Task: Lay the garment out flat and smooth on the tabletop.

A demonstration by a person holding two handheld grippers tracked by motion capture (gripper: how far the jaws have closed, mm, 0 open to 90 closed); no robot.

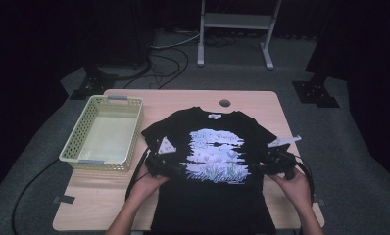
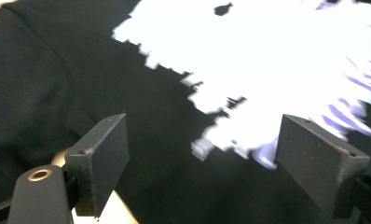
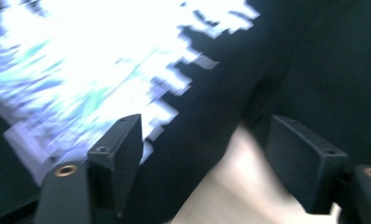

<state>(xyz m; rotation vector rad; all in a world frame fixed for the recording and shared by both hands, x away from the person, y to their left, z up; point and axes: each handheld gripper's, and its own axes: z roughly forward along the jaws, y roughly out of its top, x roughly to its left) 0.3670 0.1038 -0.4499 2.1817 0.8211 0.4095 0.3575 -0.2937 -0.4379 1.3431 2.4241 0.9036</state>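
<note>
A black T-shirt (image 1: 210, 196) with a pale blue and white flower print (image 1: 216, 152) lies flat on the wooden table, collar away from me. My left gripper (image 1: 169, 169) sits at the shirt's left side seam, below the sleeve. Its jaws stand wide apart over black cloth (image 2: 165, 154) with nothing between them. My right gripper (image 1: 265, 167) is at the shirt's right side seam, jaws also apart over the cloth edge (image 3: 207, 140) and a strip of bare table (image 3: 235, 186). Both gripper views are motion-blurred.
A pale yellow plastic basket (image 1: 70, 147) stands at the table's left. A round cable hole (image 1: 225, 103) lies past the collar. Black cables (image 1: 134, 178) trail from both grippers. A white frame (image 1: 237, 24) stands on the floor beyond the table.
</note>
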